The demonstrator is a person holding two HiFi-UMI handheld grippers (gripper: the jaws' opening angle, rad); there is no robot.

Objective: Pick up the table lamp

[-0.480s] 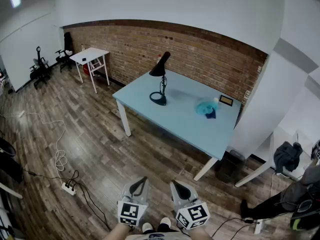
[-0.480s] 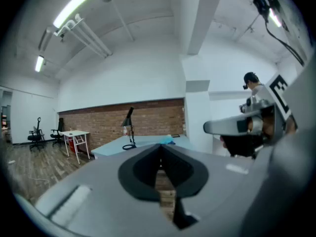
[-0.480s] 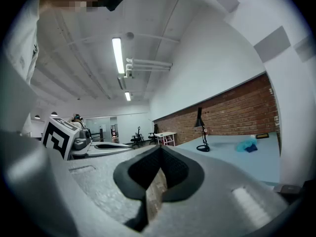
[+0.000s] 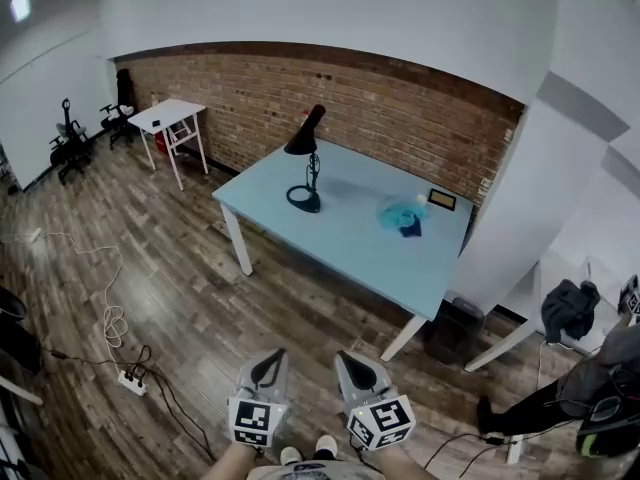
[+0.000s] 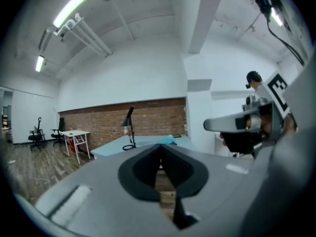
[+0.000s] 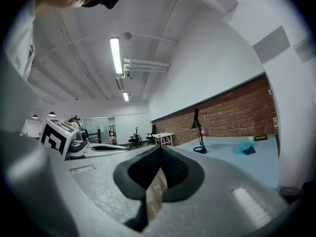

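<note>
The black table lamp (image 4: 304, 160) stands upright near the left end of a light blue table (image 4: 330, 243), round base down and shade tilted up. It also shows far off in the left gripper view (image 5: 129, 128) and the right gripper view (image 6: 198, 132). My left gripper (image 4: 271, 358) and right gripper (image 4: 350, 359) hang side by side at the bottom of the head view, over the wooden floor and well short of the table. Each has its jaws closed together with nothing held between them (image 5: 160, 146) (image 6: 160, 148).
A blue cloth (image 4: 402, 215) and a small dark frame (image 4: 441, 200) lie on the table's right part. A white side table (image 4: 167, 118) and office chairs (image 4: 65, 143) stand at the left. A power strip with cables (image 4: 128, 380) lies on the floor. A black bin (image 4: 455, 330) sits by the table's right leg.
The head view has shifted slightly, so the table and lamp sit a little further left. Both grippers stay shut and low in the frame.
</note>
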